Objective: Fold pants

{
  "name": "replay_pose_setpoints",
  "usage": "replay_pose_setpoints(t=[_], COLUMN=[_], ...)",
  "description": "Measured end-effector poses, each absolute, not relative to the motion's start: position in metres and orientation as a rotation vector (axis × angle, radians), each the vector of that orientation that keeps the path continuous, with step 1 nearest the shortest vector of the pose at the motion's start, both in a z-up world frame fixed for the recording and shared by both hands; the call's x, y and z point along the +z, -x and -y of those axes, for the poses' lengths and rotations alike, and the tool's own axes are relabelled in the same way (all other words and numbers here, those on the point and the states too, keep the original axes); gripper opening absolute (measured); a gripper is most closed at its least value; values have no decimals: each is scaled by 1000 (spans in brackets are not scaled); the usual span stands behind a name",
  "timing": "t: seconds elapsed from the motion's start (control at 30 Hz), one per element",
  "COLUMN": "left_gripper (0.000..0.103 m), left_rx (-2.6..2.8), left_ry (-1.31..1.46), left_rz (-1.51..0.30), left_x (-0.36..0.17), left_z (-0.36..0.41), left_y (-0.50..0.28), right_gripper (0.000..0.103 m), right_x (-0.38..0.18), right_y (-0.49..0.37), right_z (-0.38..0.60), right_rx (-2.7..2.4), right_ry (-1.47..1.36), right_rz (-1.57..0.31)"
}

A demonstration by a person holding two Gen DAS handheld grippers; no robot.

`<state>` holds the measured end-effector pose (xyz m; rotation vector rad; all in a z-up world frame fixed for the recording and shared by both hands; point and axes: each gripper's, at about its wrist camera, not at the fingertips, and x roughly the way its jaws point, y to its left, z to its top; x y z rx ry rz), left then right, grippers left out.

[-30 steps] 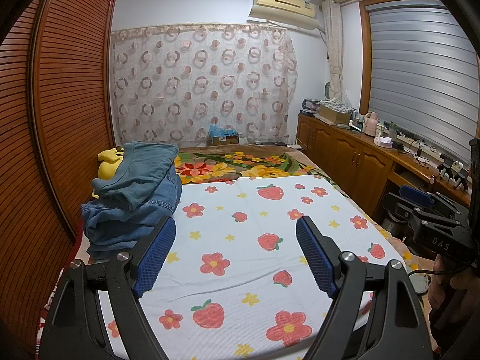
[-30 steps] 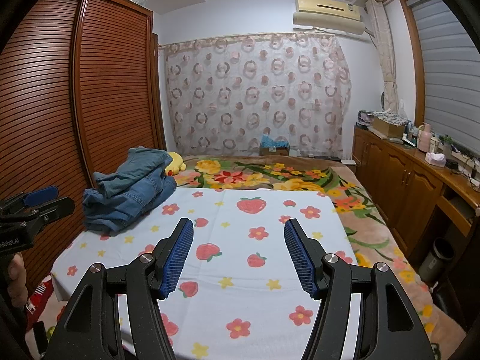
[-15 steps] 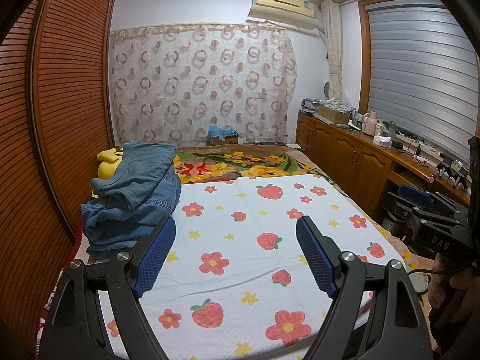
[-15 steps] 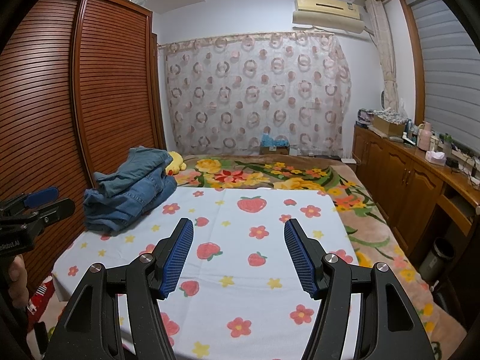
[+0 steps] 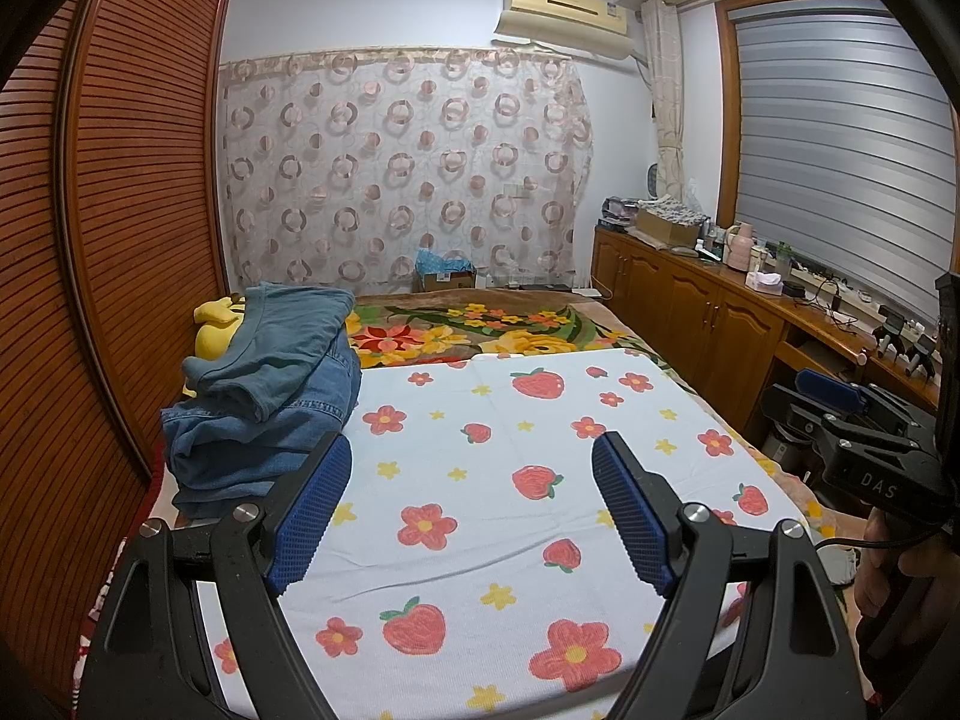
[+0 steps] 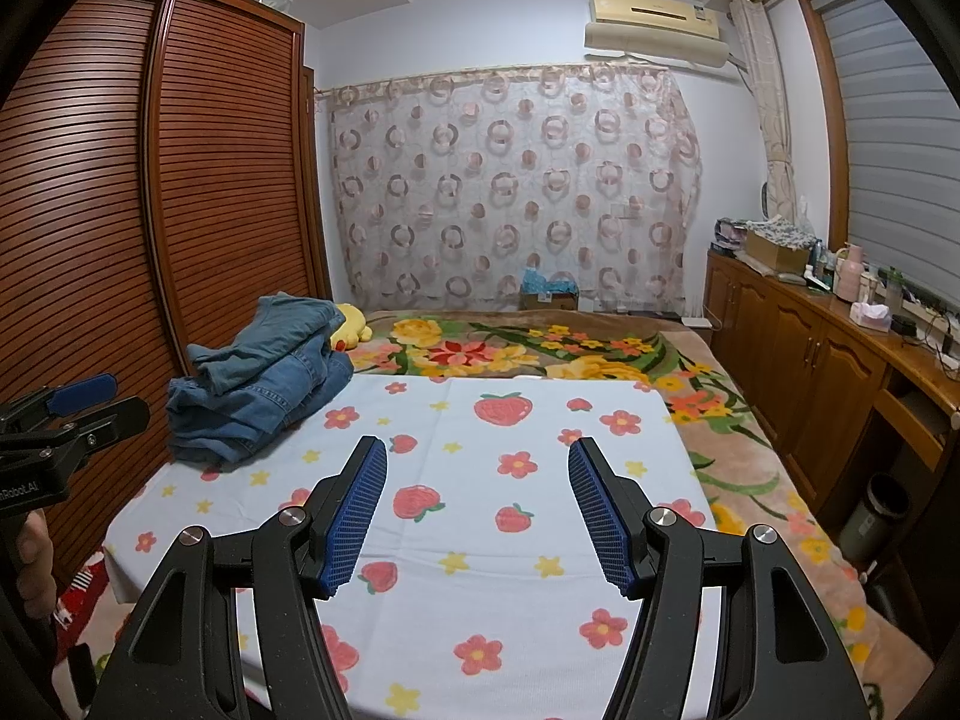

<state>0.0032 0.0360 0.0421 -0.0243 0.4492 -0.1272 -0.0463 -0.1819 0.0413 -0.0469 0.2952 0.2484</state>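
A pile of blue denim pants (image 5: 264, 396) lies at the far left of the bed, on the edge of a white sheet with strawberries and flowers (image 5: 510, 480); the same pile (image 6: 258, 384) shows in the right wrist view. My left gripper (image 5: 471, 462) hovers open over the sheet, its left finger just in front of the pile, nothing between the blue pads. My right gripper (image 6: 477, 468) is open over the middle of the sheet (image 6: 510, 540), well right of the pile. Each gripper shows at the edge of the other's view, held by a hand.
A slatted wooden wardrobe (image 5: 108, 276) runs along the bed's left side. Wooden cabinets (image 6: 828, 360) with clutter line the right wall. A floral blanket (image 6: 528, 354) covers the far bed, with a yellow plush toy (image 6: 351, 327) behind the pants. A dark bin (image 6: 873, 510) stands on the floor.
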Motion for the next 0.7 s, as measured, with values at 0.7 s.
replay_pose_setpoints(t=[0.7], left_gripper=[83], left_rx=[-125], left_ry=[23], left_rz=[-448], left_x=[42], left_z=[-36], left_y=[-2], right_gripper=[65], right_x=[41], right_y=[47], right_z=[181], right_rx=[243], right_ry=[48], right_rz=[-290])
